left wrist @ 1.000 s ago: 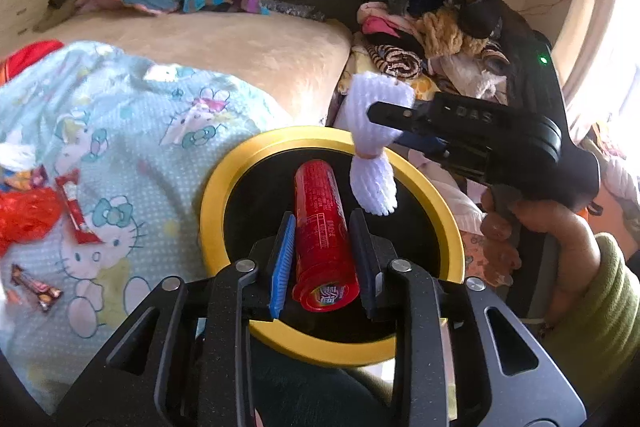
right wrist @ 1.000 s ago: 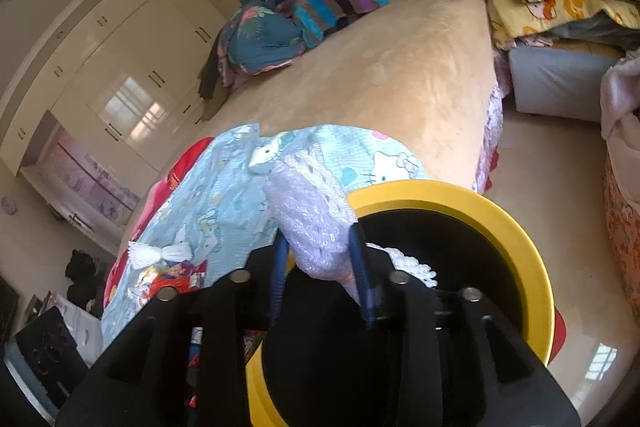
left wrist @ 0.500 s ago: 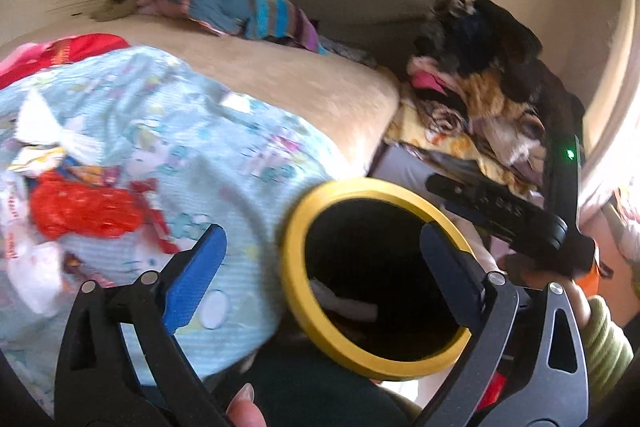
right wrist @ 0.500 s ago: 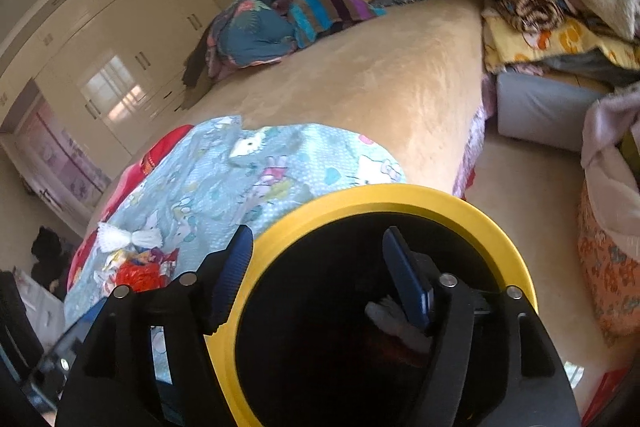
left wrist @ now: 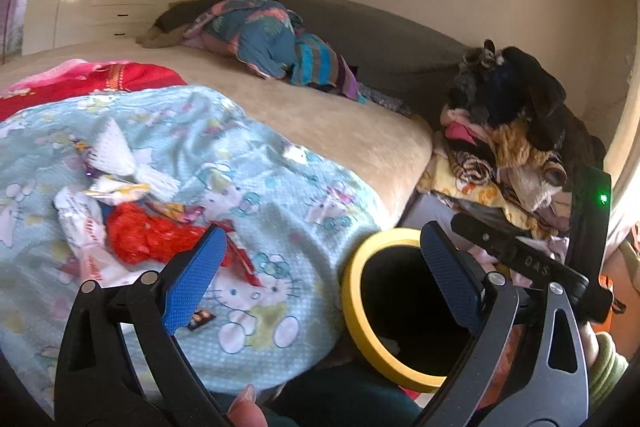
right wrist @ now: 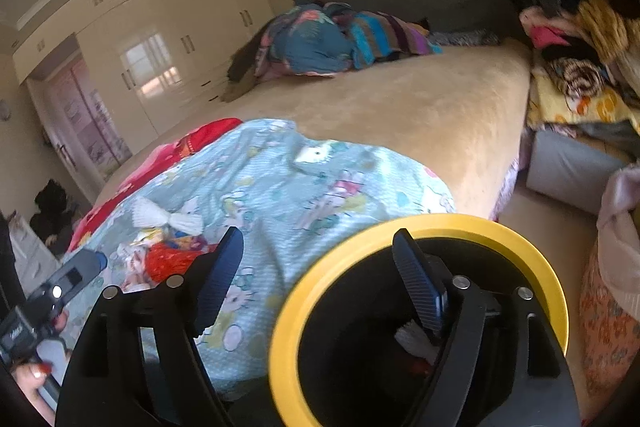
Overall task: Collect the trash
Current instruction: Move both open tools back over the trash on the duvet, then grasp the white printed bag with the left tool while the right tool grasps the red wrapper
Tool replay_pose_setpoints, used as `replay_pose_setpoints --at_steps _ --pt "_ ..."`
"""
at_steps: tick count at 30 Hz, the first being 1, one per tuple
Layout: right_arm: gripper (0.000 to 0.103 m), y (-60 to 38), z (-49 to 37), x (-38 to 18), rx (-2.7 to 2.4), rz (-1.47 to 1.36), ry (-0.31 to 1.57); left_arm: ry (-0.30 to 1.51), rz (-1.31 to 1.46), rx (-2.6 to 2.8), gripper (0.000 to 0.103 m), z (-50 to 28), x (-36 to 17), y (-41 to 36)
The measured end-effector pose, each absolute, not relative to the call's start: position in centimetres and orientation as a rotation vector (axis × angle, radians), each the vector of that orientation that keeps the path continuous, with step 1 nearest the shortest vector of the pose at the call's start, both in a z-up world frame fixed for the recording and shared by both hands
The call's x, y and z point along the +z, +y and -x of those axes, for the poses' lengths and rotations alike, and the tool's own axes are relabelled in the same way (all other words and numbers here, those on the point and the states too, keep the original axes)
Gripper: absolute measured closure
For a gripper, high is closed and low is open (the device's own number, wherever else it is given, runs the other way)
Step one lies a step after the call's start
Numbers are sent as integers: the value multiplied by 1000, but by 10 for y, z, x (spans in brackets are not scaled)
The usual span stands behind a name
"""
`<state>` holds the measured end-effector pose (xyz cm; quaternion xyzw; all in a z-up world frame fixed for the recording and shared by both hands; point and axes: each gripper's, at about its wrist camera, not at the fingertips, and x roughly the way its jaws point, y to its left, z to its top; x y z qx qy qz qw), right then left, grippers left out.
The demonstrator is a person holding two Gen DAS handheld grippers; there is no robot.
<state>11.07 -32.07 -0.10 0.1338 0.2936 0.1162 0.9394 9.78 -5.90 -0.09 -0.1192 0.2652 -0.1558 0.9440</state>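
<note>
Both grippers, left gripper [left wrist: 316, 267] and right gripper [right wrist: 316, 279], spread wide, holding nothing; next grab red wrapper [left wrist: 148, 235], then drop straight into bin [right wrist: 400, 231].

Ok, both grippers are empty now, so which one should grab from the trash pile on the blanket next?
Probably the left. The left gripper is open with the red wrapper just ahead of its blue pad, while the right gripper is open over the yellow-rimmed bin, farther from the pile.

A bin [left wrist: 362, 311] stands at the bed's [left wrist: 340, 123] near edge, right of a blanket [left wrist: 280, 195] with wrappers [left wrist: 132, 227] on it; clothes [left wrist: 508, 155] piled behind the bin.
</note>
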Motion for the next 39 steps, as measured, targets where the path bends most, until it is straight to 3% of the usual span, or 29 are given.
replay_pose_setpoints --at_steps 18,39 --pt "22 -245 -99 13 372 -121 552 481 336 -139 13 -91 2 24" --pt "22 -144 -134 -25 516 65 670 555 443 27 13 -97 -30 99"
